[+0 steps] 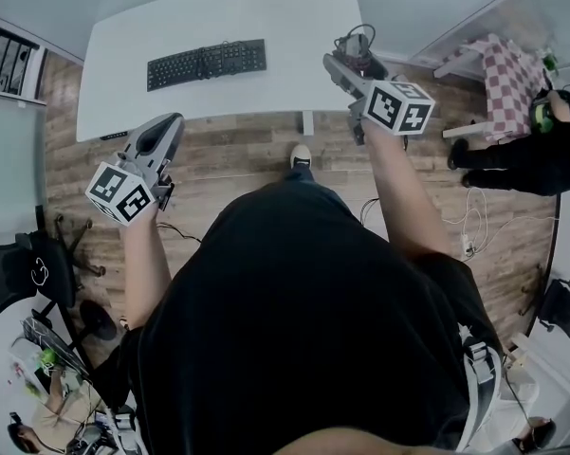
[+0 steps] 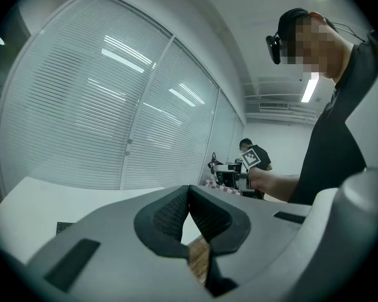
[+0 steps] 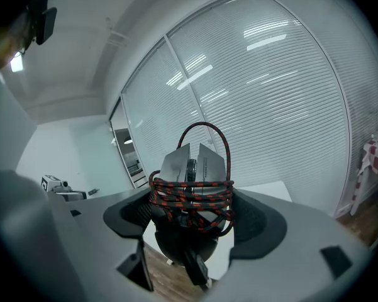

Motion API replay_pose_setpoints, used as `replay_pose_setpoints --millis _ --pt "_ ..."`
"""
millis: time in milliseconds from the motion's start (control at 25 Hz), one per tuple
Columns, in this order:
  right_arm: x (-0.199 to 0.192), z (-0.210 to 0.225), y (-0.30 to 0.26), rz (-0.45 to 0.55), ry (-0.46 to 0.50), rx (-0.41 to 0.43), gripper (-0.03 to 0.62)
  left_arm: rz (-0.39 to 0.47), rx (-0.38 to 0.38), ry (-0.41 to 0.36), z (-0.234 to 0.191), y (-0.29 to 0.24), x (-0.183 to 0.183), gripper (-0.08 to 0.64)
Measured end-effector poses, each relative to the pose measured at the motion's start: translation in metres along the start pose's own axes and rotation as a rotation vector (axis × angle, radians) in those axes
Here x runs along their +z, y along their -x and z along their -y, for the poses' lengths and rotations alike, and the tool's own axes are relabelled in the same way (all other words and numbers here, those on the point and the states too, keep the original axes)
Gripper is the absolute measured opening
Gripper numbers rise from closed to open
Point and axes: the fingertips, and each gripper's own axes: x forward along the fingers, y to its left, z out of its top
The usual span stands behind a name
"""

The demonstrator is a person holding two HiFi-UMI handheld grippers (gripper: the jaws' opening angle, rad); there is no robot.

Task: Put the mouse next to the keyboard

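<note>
**A:** What does each tool have?

**B:** The left tool [image 2: 190, 214] is pinched closed on nothing. The right tool [image 3: 192, 218] clamps the grey mouse wound in red-and-black braided cable [image 3: 190, 168], held at the white table [image 1: 266, 12]'s right edge.

**A:** And placing it well?

**B:** I'd carry it left and lower it flat just beside the black keyboard [image 1: 207, 63]'s right end, minding the loose cable loop [image 3: 204, 128].

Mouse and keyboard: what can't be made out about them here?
Mouse: its sides, right gripper view, covered by wound cable and the right tool; tiny in head view.
Keyboard: key print too small, head view; left gripper view mostly blocked by left tool.
</note>
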Motion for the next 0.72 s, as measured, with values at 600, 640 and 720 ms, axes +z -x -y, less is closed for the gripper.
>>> replay_pose_setpoints --millis 600,640,720 --pt "0.018 0.044 -0.041 -0.029 -0.002 0.025 0.4 -0.015 0.041 0.033 -0.021 -0.047 0.004 0.022" --pt "0.019 0.046 -0.043 -0.029 0.0 0.026 0.4 -0.015 0.044 0.036 -0.023 -0.049 0.004 0.021" --pt "0.019 0.048 -0.047 -0.03 0.002 0.029 0.4 -0.012 0.047 0.037 -0.025 -0.051 0.002 0.021"
